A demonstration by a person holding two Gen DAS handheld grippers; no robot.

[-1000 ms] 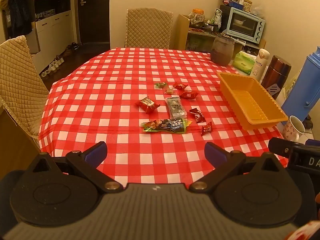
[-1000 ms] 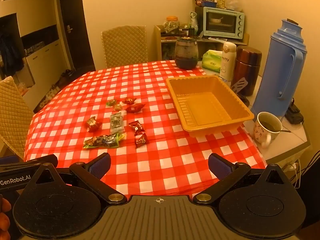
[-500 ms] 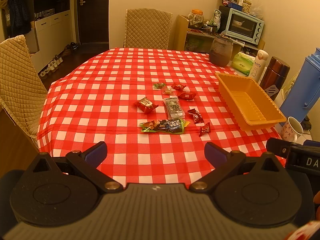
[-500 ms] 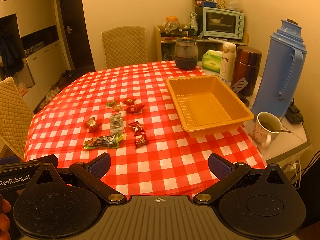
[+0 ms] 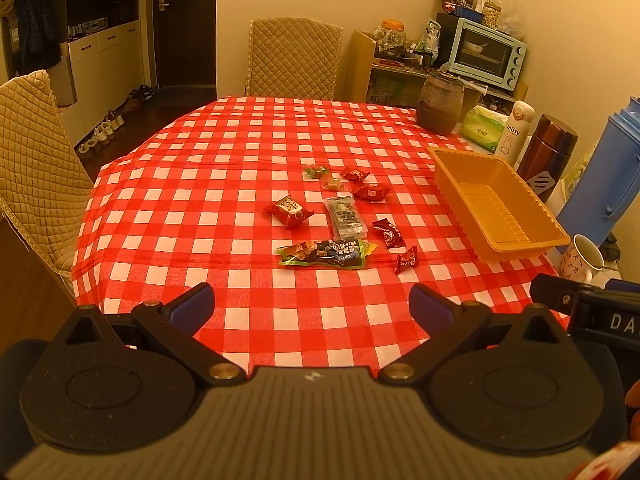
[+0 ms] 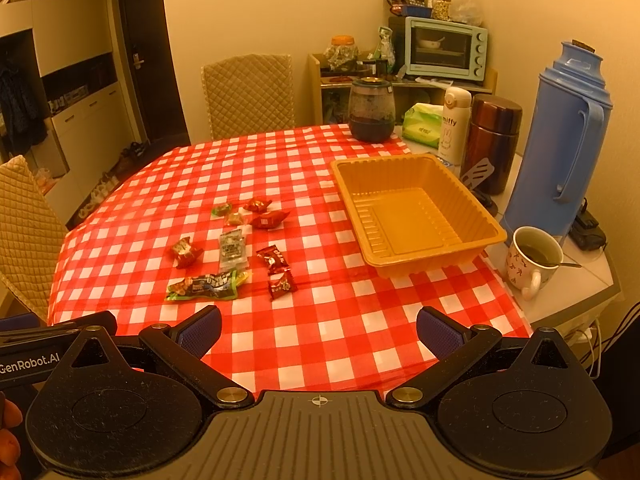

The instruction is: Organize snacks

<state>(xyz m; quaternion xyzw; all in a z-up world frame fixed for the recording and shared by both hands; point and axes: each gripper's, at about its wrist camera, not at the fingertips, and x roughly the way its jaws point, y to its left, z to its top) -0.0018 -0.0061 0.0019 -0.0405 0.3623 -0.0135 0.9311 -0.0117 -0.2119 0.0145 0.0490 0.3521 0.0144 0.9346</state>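
Loosely scattered near the middle of the red checked tablecloth [image 5: 208, 184] lie the snacks: a long green packet [image 5: 326, 253] nearest the camera, a clear packet [image 5: 346, 216] behind it, a red wrapped one [image 5: 289, 210] to its left, and 2 small dark red candies [image 6: 276, 258] toward the tray. 4 more small sweets sit further back, 2 red and 2 that look greenish, though the warm light makes colour hard to judge. The orange tray [image 6: 472, 224] stands empty to the right of them, apart from every snack. Beyond it are a blue thermos [image 6: 560, 140] and a mug [image 6: 532, 260]. Both the left gripper [image 5: 311, 306] and the right gripper [image 6: 318, 330] hover over the near table edge, jaws spread wide and holding nothing.
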